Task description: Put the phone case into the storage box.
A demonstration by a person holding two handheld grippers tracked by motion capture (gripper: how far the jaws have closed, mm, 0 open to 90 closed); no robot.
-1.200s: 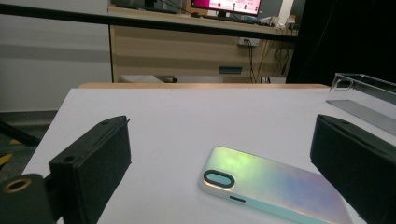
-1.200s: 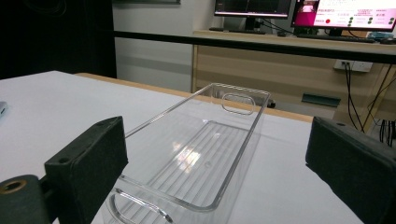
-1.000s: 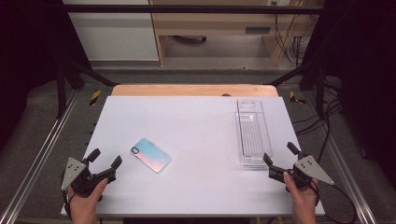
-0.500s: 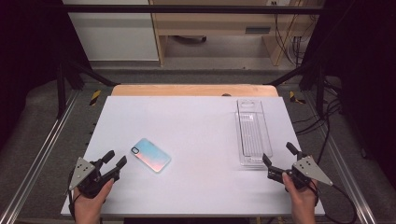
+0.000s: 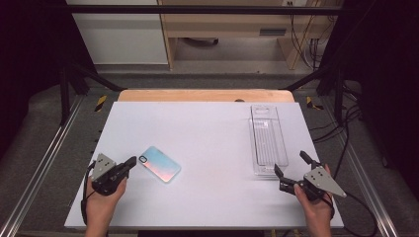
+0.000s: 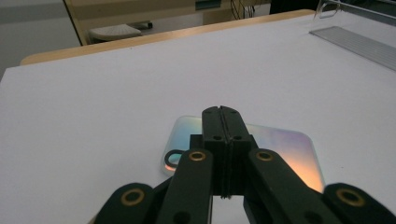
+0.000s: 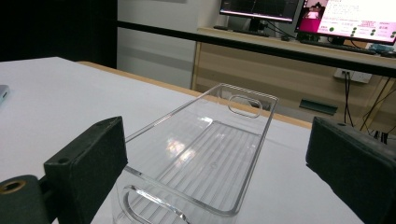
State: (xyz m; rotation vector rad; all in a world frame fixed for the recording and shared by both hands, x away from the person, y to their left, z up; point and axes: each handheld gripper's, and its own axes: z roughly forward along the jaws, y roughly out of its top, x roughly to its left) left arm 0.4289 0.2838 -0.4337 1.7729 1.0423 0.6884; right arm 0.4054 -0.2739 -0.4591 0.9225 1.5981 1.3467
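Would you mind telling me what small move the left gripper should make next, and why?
Probably a short nudge forward. The left gripper has just closed its jaws with nothing between them, tips right at the near end of the iridescent phone, which lies flat on the white table. The open right gripper waits at the clear tray, so pushing the phone seems likelier than grasping.

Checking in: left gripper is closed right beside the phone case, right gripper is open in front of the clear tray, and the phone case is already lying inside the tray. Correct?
Not quite. The phone case is not inside the clear tray; it lies flat on the white table, well apart from the tray, as the high view shows. The rest holds: the left gripper is closed beside the case, and the right gripper is open in front of the tray.
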